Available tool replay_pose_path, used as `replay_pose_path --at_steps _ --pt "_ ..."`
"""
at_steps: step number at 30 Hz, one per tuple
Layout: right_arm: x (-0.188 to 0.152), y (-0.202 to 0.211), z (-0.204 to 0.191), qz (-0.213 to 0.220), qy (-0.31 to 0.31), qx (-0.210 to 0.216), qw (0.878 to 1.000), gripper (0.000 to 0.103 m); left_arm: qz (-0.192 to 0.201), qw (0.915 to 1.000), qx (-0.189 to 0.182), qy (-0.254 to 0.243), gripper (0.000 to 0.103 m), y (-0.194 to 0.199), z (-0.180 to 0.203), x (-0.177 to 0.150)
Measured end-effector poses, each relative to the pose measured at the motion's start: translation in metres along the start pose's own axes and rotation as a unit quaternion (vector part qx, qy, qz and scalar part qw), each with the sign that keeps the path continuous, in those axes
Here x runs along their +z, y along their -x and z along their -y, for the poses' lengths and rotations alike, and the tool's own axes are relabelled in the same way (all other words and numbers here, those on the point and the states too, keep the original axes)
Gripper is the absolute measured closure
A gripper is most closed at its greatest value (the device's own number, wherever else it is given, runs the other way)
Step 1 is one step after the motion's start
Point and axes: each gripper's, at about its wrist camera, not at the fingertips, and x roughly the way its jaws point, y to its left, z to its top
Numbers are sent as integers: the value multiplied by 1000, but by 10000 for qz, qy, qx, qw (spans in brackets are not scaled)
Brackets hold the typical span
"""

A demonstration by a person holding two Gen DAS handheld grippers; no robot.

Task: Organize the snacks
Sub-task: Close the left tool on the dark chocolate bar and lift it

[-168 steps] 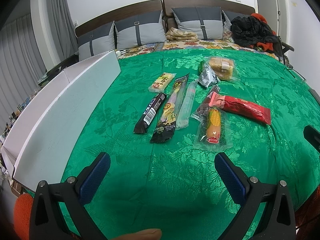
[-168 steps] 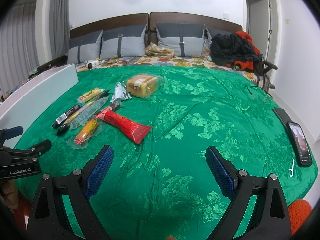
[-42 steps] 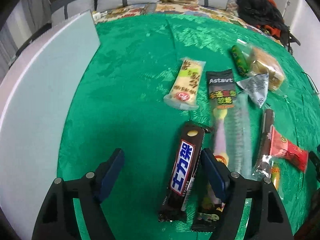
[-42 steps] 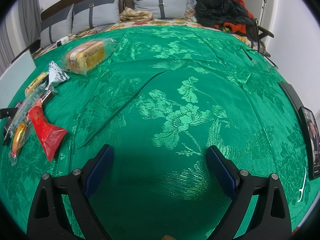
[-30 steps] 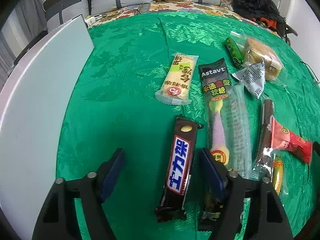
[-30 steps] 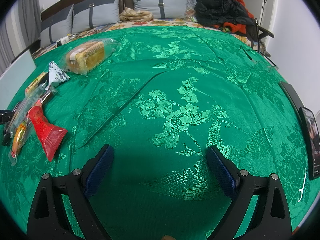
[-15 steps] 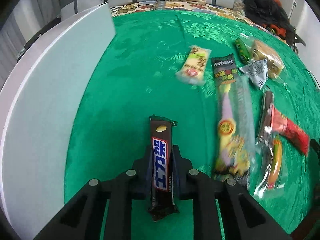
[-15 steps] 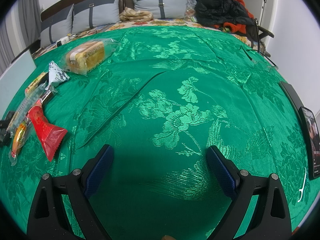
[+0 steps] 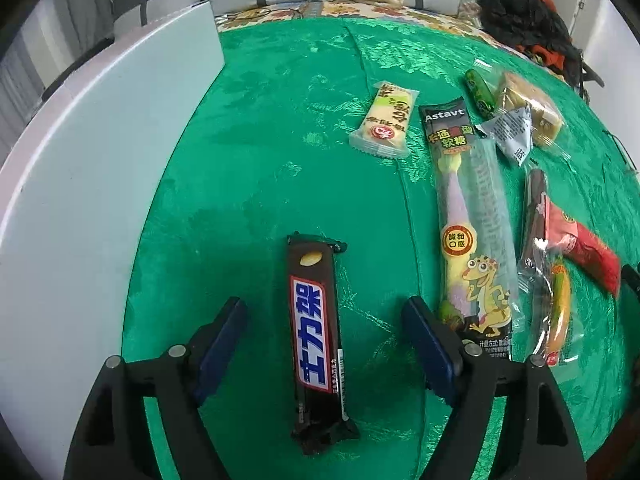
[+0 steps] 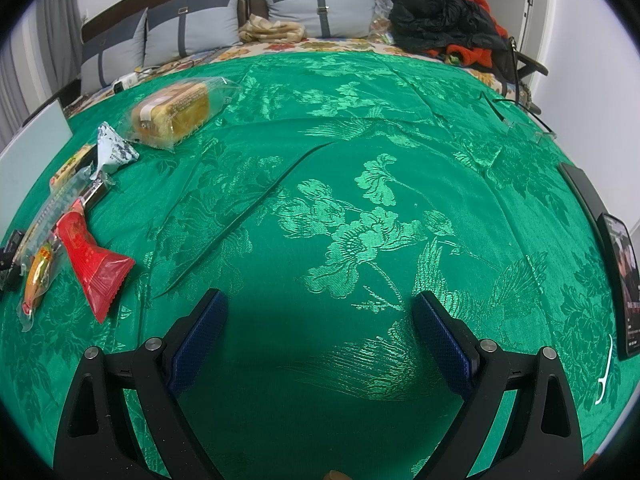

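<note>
A dark chocolate bar (image 9: 316, 340) lies lengthwise on the green bedspread (image 9: 260, 152), left of the other snacks. My left gripper (image 9: 324, 316) straddles it; its jaws are opening and the blue pads stand clear of the wrapper on both sides. To the right lie a long gummy candy pack (image 9: 468, 236), a yellow wafer pack (image 9: 386, 120), a red packet (image 9: 580, 248) and a corn sausage (image 9: 558, 312). My right gripper (image 10: 320, 312) hangs open over bare bedspread, far from the snacks, with nothing between its pads.
A white board (image 9: 80, 184) runs along the bed's left side. A wrapped bread loaf (image 10: 176, 110) and a silver pouch (image 10: 114, 152) lie further back. A phone (image 10: 620, 276) rests at the right edge. Pillows and dark clothes (image 10: 440, 20) sit at the headboard.
My left gripper closed on the chocolate bar, shifted it left away from the gummy pack, then released it; the jaws now stand wide apart. The right gripper has not moved.
</note>
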Motion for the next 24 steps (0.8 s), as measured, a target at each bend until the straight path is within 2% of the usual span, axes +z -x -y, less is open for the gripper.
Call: replay_pose_path --at_steps 1,6,9,17,22,24 --pt "0 0 0 0 1 -1 10000 6 -18 10000 -34 54 21 -1 -2 0" --pt "0 0 0 0 1 -1 10000 6 -50 9999 -3 93 4 -5 -8 -1" --pt "0 0 0 0 1 -1 10000 6 -54 10000 -13 82 0 -7 -10 -3" --pt "0 0 0 1 2 0 10000 6 -101 9999 -96 -85 0 -8 -10 -1" --pt "0 0 0 1 0 2 10000 6 -299 9994 -97 -119 1 -10 -12 4" --pt "0 0 0 0 -2 4 10000 6 -266 9995 -142 -130 12 -7 -12 5"
